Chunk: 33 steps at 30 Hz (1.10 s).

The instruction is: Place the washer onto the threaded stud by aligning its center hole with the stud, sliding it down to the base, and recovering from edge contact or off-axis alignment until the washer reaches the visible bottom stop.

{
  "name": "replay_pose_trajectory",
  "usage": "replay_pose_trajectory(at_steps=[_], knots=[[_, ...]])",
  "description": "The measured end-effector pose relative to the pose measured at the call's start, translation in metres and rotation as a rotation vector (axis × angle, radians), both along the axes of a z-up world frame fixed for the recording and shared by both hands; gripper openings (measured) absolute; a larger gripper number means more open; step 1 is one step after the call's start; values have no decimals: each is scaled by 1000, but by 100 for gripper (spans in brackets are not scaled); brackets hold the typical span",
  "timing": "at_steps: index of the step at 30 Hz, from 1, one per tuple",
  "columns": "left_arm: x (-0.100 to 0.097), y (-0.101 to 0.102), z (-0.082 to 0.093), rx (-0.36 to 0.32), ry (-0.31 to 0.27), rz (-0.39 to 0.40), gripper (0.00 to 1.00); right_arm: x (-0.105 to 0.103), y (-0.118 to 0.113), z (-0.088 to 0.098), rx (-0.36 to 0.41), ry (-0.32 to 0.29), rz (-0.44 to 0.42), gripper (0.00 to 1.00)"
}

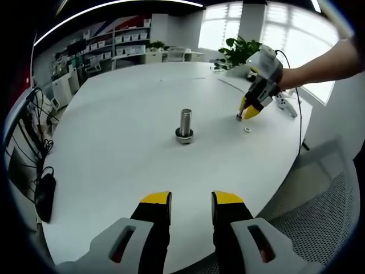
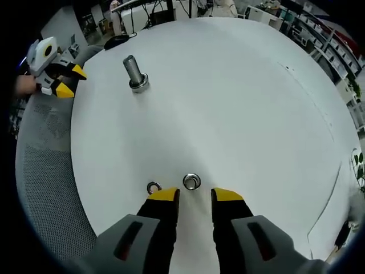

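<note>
Two washers lay just ahead of the right gripper (image 2: 191,195): the larger washer (image 2: 191,182) at twelve o'clock off its tips, a smaller one (image 2: 153,187) at ten. Its jaws stood slightly parted and empty, seemingly lined up for a pick. At eleven o'clock the stud (image 2: 133,70) stood upright, well apart. Near the table (image 1: 114,154) edge, the left gripper (image 1: 191,198) hung parted and empty too, likely waiting.

The stud (image 2: 135,73) stands upright mid-surface (image 2: 239,103). Two washers (image 2: 191,181) lie side by side on the surface, well apart from the stud, just ahead of the right gripper (image 2: 195,195).
</note>
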<state>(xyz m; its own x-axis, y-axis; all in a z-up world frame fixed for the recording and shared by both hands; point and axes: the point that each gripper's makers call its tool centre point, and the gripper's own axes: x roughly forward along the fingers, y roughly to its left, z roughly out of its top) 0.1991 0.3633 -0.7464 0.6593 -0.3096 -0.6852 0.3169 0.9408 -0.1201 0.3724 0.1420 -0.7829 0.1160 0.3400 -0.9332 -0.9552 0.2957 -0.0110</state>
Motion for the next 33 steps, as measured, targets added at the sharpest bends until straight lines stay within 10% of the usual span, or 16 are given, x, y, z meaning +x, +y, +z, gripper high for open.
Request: replay_pose_trajectory(at_steps=[33], knots=[[1,-1,5,-24,-25,6,27,-31,1,-1,23,-2,8,36]])
